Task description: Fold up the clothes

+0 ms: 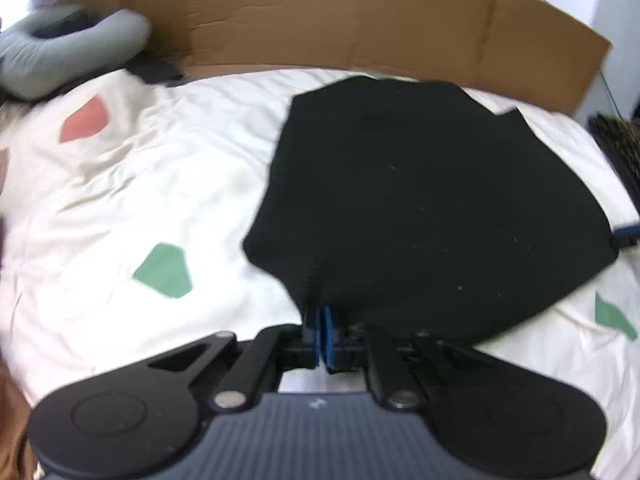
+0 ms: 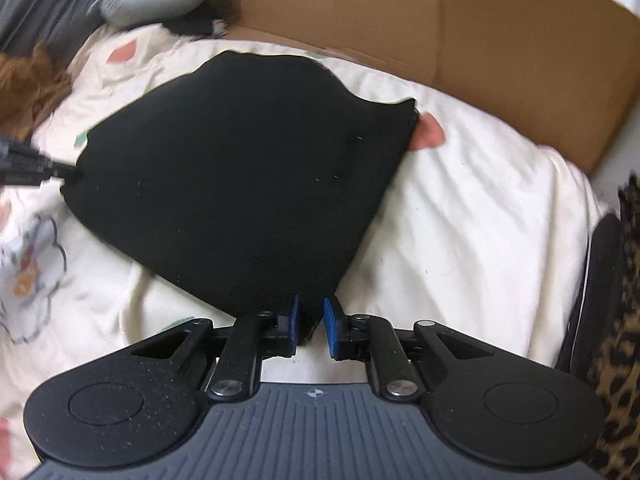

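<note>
A black garment point(image 1: 420, 200) lies spread on the cream bedsheet point(image 1: 160, 184). My left gripper point(image 1: 322, 320) is shut on the garment's near edge, its blue pads pressed together with the cloth pinched between them. In the right wrist view the same black garment point(image 2: 240, 168) tapers to a corner that hangs between the fingers of my right gripper point(image 2: 311, 320). The blue pads stand apart there, and the cloth rests against the left pad only. The left gripper point(image 2: 60, 170) shows at the garment's far left corner. The right gripper point(image 1: 626, 234) peeks in at the garment's right edge.
A brown cardboard wall point(image 1: 340, 20) runs along the far side of the bed. A grey pillow point(image 1: 60, 48) lies at the far left. The sheet carries green point(image 1: 164, 270) and pink point(image 1: 86, 120) patches. A leopard-print cloth point(image 2: 616, 340) hangs off the right edge.
</note>
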Demonstrator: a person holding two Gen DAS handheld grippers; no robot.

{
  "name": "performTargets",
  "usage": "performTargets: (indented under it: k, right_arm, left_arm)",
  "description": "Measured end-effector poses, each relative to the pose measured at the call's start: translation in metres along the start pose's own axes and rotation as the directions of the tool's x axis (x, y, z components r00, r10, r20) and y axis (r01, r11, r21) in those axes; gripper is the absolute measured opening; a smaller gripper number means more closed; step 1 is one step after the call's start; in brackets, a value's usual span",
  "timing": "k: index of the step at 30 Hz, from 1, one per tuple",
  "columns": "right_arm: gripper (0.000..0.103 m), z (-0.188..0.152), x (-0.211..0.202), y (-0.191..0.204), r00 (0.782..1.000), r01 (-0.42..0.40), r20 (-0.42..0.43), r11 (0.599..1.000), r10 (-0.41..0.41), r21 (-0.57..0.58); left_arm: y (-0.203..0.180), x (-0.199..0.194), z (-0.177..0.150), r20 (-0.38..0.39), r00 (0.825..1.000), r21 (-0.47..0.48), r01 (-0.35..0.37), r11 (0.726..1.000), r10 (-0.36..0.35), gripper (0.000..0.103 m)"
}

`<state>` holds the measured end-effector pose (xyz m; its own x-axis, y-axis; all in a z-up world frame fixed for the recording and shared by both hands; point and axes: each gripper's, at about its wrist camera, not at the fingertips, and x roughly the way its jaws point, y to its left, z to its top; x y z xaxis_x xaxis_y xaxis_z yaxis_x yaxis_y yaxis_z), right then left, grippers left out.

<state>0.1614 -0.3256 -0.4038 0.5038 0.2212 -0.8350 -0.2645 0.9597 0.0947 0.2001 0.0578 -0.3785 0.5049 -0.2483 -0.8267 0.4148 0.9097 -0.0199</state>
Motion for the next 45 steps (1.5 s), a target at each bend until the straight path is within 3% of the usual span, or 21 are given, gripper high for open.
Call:
performTargets:
  k: [4,8,11,18,21,25,27,29,32,35,38,43,45]
  right_arm:
    - [0.02,-0.003,-0.008,-0.008,1.0,-0.03,0.0,0.995,0.03,0.093]
    - [0.022,-0.007,-0.011,-0.015,0.998,-0.058,-0.006,0.981,0.06,0.183]
    - [0.028,-0.012,-0.011,-0.021,0.996,-0.083,-0.015,0.962,0.09,0.261]
    - [0.029,-0.026,-0.004,-0.029,0.983,-0.162,-0.024,0.913,0.184,0.373]
    - [0.03,-0.031,0.005,-0.033,0.97,-0.215,-0.003,0.863,0.243,0.457]
    - [0.035,-0.04,0.021,-0.042,0.951,-0.268,0.036,0.755,0.308,0.598]
    - [0.036,-0.045,0.027,-0.048,0.936,-0.306,0.078,0.68,0.344,0.667]
    - [0.037,-0.053,0.033,-0.058,0.916,-0.343,0.135,0.564,0.378,0.751]
    - [0.037,-0.061,0.038,-0.066,0.895,-0.379,0.196,0.454,0.4,0.806]
    - [0.036,-0.061,0.041,-0.065,0.894,-0.382,0.195,0.46,0.402,0.801]
    - [0.011,-0.059,0.038,-0.068,0.892,-0.398,0.214,0.465,0.399,0.791]
    - [0.012,-0.062,0.043,-0.071,0.884,-0.409,0.232,0.433,0.405,0.803]
    - [0.019,-0.065,0.046,-0.072,0.881,-0.411,0.237,0.414,0.409,0.812]
  left_arm:
    - [0.003,-0.011,-0.002,0.01,1.0,-0.032,-0.015,0.999,0.015,0.013]
    - [0.006,-0.017,-0.004,0.011,1.0,-0.066,-0.004,0.998,0.004,0.026]
    - [0.006,-0.016,-0.005,0.007,1.0,-0.079,0.011,0.997,-0.01,0.03]
    - [0.005,-0.01,-0.004,-0.007,0.999,-0.106,0.031,0.994,-0.032,0.035]
    - [0.005,-0.008,-0.006,-0.017,0.999,-0.123,0.044,0.991,-0.046,0.035]
    - [0.004,-0.004,-0.006,-0.023,0.998,-0.128,0.049,0.991,-0.053,0.035]
    - [0.003,-0.002,-0.005,-0.026,0.998,-0.127,0.051,0.991,-0.055,0.035]
    - [0.002,-0.001,-0.006,-0.029,0.998,-0.122,0.051,0.991,-0.055,0.035]
    - [0.003,0.001,-0.009,-0.031,0.997,-0.133,0.06,0.989,-0.065,0.035]
    - [0.008,0.002,-0.011,-0.033,0.996,-0.164,0.073,0.984,-0.08,0.036]
    - [0.01,0.001,-0.013,-0.029,0.996,-0.173,0.078,0.982,-0.084,0.036]
    - [0.015,0.002,-0.016,-0.017,0.994,-0.212,0.104,0.972,-0.11,0.039]
    - [0.018,0.004,-0.017,-0.01,0.992,-0.238,0.119,0.964,-0.125,0.042]
